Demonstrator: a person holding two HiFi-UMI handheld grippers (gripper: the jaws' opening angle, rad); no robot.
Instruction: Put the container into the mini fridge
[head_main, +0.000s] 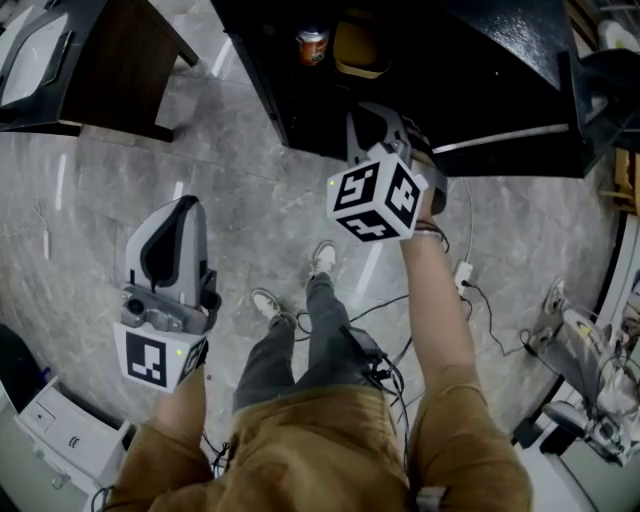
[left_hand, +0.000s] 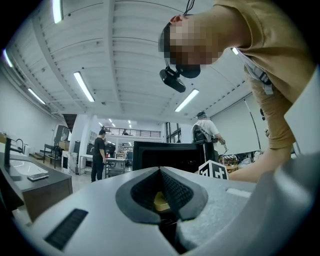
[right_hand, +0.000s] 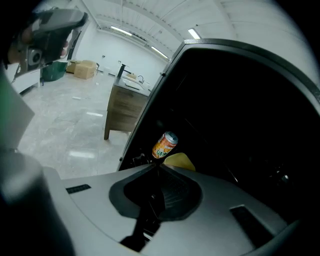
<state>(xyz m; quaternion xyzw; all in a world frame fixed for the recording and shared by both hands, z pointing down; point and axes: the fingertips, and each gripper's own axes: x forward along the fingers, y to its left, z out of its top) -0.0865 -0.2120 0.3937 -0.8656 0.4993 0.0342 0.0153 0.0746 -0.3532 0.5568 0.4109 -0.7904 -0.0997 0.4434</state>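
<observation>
The black mini fridge (head_main: 440, 90) stands open at the top of the head view. Inside it sit a yellow container (head_main: 360, 45) and an orange drink can (head_main: 312, 46). My right gripper (head_main: 368, 118) is at the fridge's front edge, jaws shut with nothing between them. In the right gripper view the can (right_hand: 164, 145) and container (right_hand: 180, 161) lie just past its tips (right_hand: 159, 167). My left gripper (head_main: 183, 205) hovers over the floor at lower left, jaws together. In its own view the tips (left_hand: 160, 171) meet, pointing level at the fridge (left_hand: 165, 152).
A dark wooden counter (head_main: 90, 60) stands left of the fridge. A white power strip (head_main: 462, 272) and cables lie on the marble floor. A white box (head_main: 60, 430) sits lower left, metal equipment (head_main: 580, 370) at right. People (left_hand: 98, 155) stand far off.
</observation>
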